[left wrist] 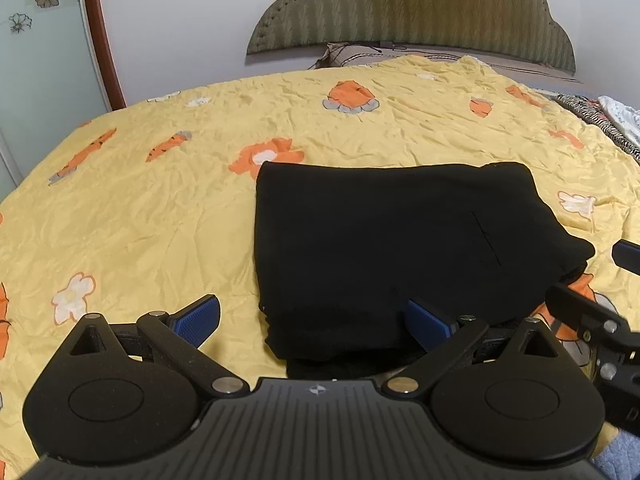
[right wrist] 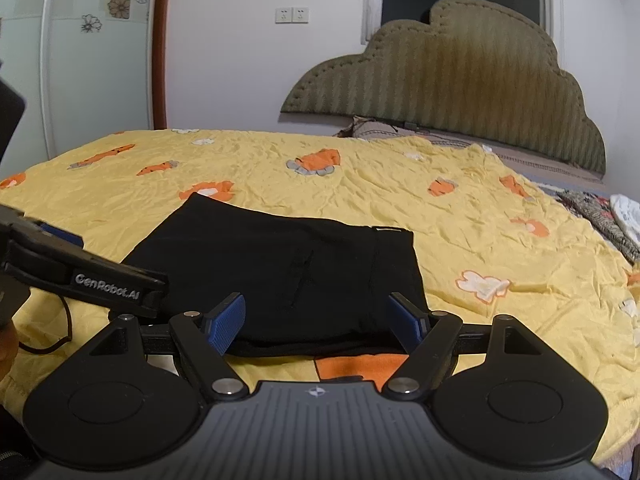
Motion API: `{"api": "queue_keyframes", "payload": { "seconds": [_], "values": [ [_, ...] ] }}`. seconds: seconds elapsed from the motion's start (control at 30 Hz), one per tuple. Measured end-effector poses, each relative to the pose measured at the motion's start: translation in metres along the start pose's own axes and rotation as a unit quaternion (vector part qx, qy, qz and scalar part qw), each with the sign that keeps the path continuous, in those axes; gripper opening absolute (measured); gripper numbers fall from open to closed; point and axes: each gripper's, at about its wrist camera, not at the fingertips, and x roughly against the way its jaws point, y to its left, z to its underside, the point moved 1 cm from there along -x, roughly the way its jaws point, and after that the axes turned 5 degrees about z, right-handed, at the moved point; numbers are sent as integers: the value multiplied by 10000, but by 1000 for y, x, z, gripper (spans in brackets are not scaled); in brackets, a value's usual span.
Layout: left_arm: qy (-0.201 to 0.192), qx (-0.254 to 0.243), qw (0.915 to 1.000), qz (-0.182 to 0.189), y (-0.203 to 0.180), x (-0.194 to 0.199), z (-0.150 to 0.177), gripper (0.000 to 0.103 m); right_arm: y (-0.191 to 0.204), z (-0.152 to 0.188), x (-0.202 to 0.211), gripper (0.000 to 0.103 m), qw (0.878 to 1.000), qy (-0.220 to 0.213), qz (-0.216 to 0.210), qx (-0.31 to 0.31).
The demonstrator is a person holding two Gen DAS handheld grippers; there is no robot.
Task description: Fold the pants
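The black pants [left wrist: 384, 248] lie folded into a flat, layered rectangle on the yellow flowered bedspread [left wrist: 160, 208]; lower layers show at the near edge.

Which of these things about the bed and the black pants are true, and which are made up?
1. The black pants lie folded into a compact stack on the yellow bedspread. True.
2. The left gripper is clamped shut on the pants. False: its jaws are spread wide and hold nothing.
3. The right gripper is open too. True.
4. The bedspread is plain blue. False: it is yellow with orange and white flower and carrot prints.
5. A padded headboard stands against the wall behind the bed. True.
6. The pants hang off the headboard. False: they rest flat on the bedspread, close in front of both grippers.
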Motion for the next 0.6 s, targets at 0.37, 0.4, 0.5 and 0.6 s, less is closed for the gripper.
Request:
{"api": "queue_keyframes", "payload": {
  "seconds": [0.37, 0.4, 0.5, 0.6],
  "values": [
    [-53, 15, 10000, -5, 3, 8, 2, 101, 0, -2, 2, 77, 9994, 230, -249, -13],
    [-55, 9, 10000, -15, 3, 7, 2, 101, 1, -2, 3, 77, 9995, 225, -238, 29],
    [-78, 14, 10000, 0, 2, 9, 2, 101, 3, -1, 3, 77, 9995, 202, -180, 178],
    [-100, -43, 9999, -11, -1, 10, 2, 101, 3, -1, 4, 77, 9995, 177, -168, 212]
  ]
}}
